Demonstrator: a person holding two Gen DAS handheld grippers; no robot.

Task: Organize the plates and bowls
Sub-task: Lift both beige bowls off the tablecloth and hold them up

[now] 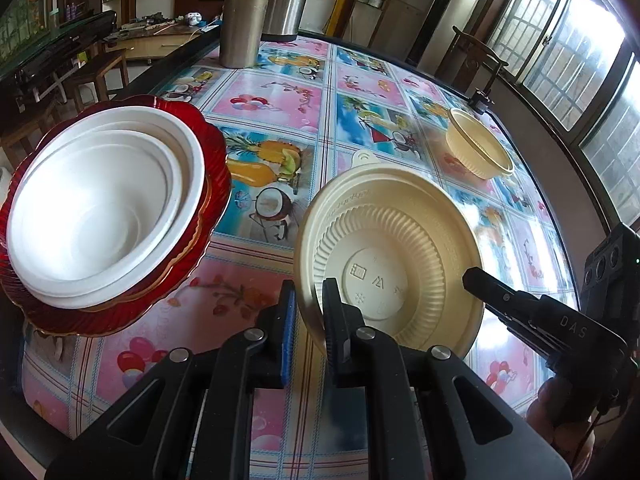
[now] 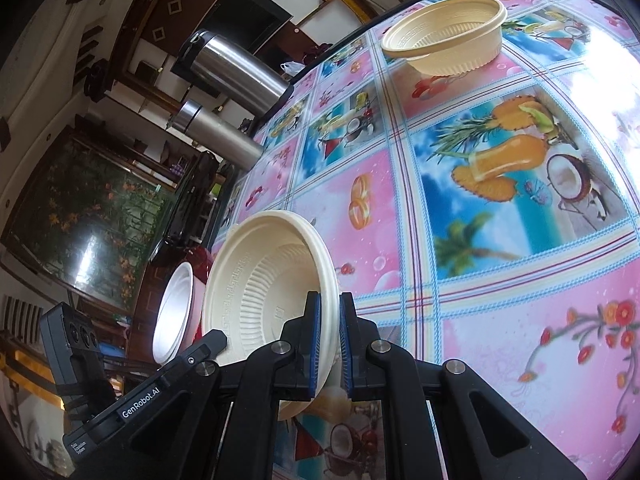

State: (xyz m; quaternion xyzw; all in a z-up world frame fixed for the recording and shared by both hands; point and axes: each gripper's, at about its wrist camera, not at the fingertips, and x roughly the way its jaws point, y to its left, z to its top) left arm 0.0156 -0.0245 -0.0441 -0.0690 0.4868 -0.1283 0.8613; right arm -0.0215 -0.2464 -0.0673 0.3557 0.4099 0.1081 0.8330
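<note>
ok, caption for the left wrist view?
Both grippers grip the cream bowl's rim beside the stacked white bowls.

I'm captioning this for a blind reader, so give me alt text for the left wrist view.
Both grippers pinch the rim of a cream plastic bowl above a fruit-print tablecloth: left gripper near, right gripper opposite. White bowls sit on a red plate at left.

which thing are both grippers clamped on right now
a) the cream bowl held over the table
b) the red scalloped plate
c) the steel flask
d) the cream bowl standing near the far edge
a: the left gripper and right gripper each pinch opposite sides of the rim of the held cream bowl.
</note>
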